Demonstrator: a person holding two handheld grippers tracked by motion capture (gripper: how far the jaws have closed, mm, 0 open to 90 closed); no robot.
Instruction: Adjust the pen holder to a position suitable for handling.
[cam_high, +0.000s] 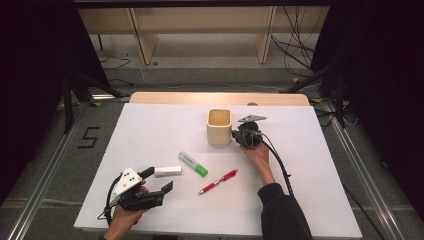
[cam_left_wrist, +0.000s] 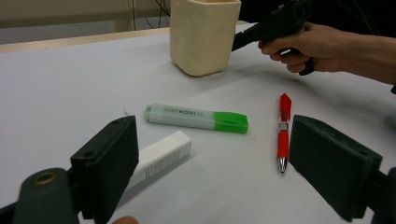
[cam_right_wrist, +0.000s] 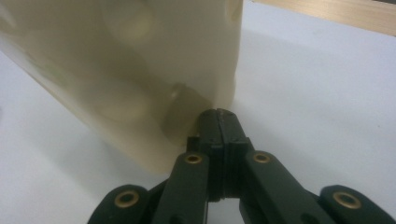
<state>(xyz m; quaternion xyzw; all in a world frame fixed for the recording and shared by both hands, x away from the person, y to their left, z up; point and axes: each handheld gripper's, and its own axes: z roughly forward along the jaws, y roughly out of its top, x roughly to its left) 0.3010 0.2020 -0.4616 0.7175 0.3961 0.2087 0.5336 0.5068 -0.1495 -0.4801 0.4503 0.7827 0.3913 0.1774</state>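
Cream-coloured and glossy, the square cup (cam_high: 219, 126) stands upright toward the far middle of the white worktop (cam_high: 150, 130), its open mouth facing up. Pressed against its right-hand wall is the right claw (cam_high: 235, 136), held level by a hand in a dark sleeve; in the right gripper view the two black jaws lie flat together with nothing between them, and their joined tip (cam_right_wrist: 220, 116) meets the cup's side (cam_right_wrist: 140, 70) near its lower corner, where the cup appears tilted across that picture. The left gripper view shows the same contact from farther off: the cup (cam_left_wrist: 204, 35) at the back of the sheet and the other hand's claw (cam_left_wrist: 240, 41) touching its side. Nearer the person lie three writing things, all flat and apart from the cup. A green highlighter (cam_high: 193, 164) with a pale body and a green cap rests closest to it, a red pen (cam_high: 218, 181) lies slanted to the highlighter's right, and a white eraser-like block (cam_high: 167, 171) sits just to its left. The left claw (cam_high: 157, 181) rests low at the near left of the worktop, its jaws standing wide apart and holding nothing; in its own view the white block (cam_left_wrist: 161, 156) lies just beside one jaw and the red pen (cam_left_wrist: 283, 128) just beside the other, with the highlighter (cam_left_wrist: 196, 118) farther out between them.
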